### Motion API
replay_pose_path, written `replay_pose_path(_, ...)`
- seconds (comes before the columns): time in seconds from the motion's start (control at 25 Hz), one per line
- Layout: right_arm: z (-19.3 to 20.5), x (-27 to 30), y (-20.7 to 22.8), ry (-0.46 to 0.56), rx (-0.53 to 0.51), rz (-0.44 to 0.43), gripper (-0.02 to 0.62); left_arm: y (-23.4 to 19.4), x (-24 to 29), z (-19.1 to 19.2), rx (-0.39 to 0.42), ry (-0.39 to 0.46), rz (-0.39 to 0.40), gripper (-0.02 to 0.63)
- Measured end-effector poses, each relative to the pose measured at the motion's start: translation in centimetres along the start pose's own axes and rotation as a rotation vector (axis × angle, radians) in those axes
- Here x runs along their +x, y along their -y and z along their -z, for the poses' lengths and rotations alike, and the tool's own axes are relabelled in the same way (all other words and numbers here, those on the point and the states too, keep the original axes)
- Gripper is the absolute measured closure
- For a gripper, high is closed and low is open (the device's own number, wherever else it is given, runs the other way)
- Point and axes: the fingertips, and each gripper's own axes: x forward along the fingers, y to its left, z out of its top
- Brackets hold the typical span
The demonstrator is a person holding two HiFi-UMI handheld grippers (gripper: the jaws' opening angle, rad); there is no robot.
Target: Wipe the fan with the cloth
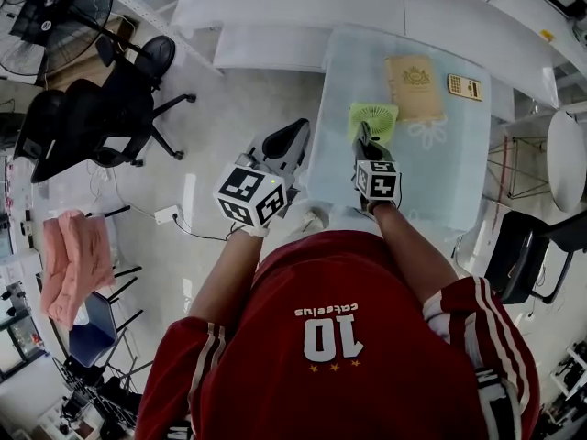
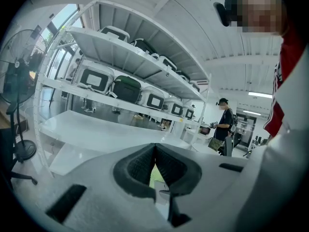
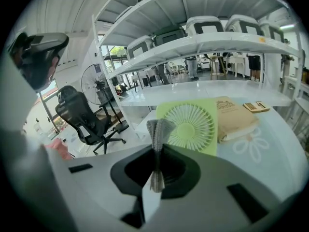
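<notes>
My right tongs (image 3: 157, 148) pinch a grey cloth (image 3: 159, 128), a ribbed, folded strip that stands up from between the tips. The fan (image 3: 192, 127) lies just beyond it, a little right of centre in the right gripper view. I cannot tell whether cloth and fan touch. In the head view the right tongs (image 1: 363, 136) point at the lower left edge of the fan (image 1: 373, 119), near the left side of the table (image 1: 449, 186).

The fan is a flat, pale green square with a round grille of thin radial ribs, face up. Just right of it lies a tan book (image 1: 415, 87) with an embossed crest too small to read. The table cover is smooth pale blue with a white flower outline.

My left tongs (image 1: 292, 134) hang over the floor, left of the table, pressed together on nothing. My red shirt (image 1: 275, 374) reads "10" in white.
</notes>
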Motion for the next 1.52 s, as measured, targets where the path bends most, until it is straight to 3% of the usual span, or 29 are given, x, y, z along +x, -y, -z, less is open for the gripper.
replay_pose_path(0.88,3.1,-4.3,5.2,0.027,0.139,0.16,0.58,4.1,2.7,1.2,0.026,-0.045,0.15,0.606)
replay_pose_path(1.52,3.8,-4.0,9.5,0.033,0.213,0.22,0.58,5.6,6.4,3.0,0.019,-0.104,0.195,0.606)
